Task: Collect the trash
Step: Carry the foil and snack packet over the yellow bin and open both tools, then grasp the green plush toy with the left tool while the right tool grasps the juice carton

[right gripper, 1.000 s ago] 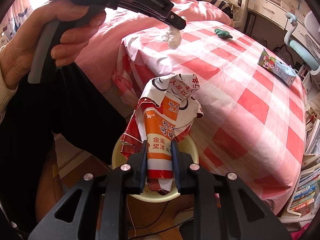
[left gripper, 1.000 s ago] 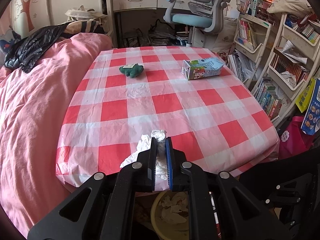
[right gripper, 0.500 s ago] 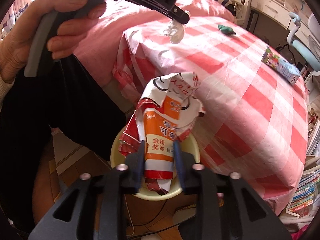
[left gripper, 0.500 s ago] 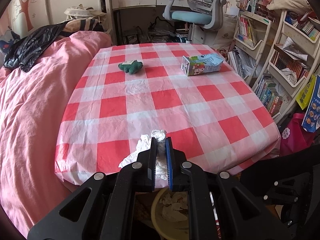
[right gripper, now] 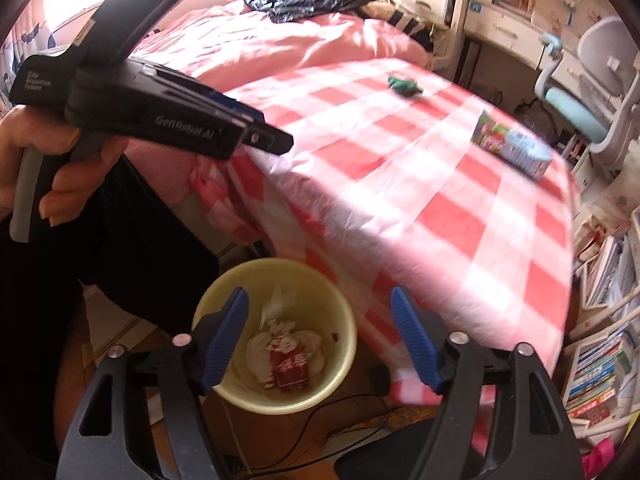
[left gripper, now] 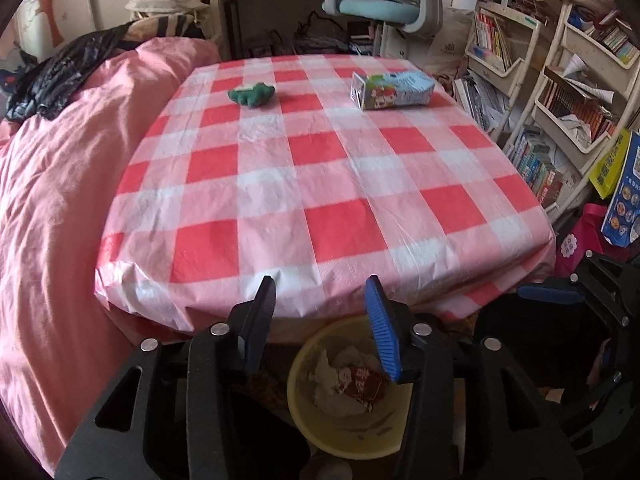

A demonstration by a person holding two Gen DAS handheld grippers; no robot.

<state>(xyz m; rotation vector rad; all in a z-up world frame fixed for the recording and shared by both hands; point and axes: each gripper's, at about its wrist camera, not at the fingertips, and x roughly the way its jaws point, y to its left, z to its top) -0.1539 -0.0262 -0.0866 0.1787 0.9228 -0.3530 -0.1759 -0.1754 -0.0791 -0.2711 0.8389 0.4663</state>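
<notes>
A yellow bin (left gripper: 344,436) (right gripper: 340,320) stands on the floor below the near edge of the table. In it lie white tissue (left gripper: 332,392) (right gripper: 260,346) and a red wrapper (left gripper: 362,384) (right gripper: 289,368). My left gripper (left gripper: 322,292) is open and empty above the bin. My right gripper (right gripper: 318,300) is open and empty over the bin. A milk carton (left gripper: 392,90) (right gripper: 512,150) and a green crumpled thing (left gripper: 252,94) (right gripper: 404,85) lie on the far part of the red-checked table (left gripper: 320,184) (right gripper: 400,184).
A pink bed (left gripper: 60,184) adjoins the table's left side. Bookshelves (left gripper: 560,92) stand at the right. A desk chair (left gripper: 384,4) stands beyond the table. The left gripper's body and the hand that holds it (right gripper: 152,120) cross the right wrist view.
Both grippers opened. The tissue left my left gripper and the red wrapper left my right gripper; both now lie in the bin. The left gripper moved back from the table edge.
</notes>
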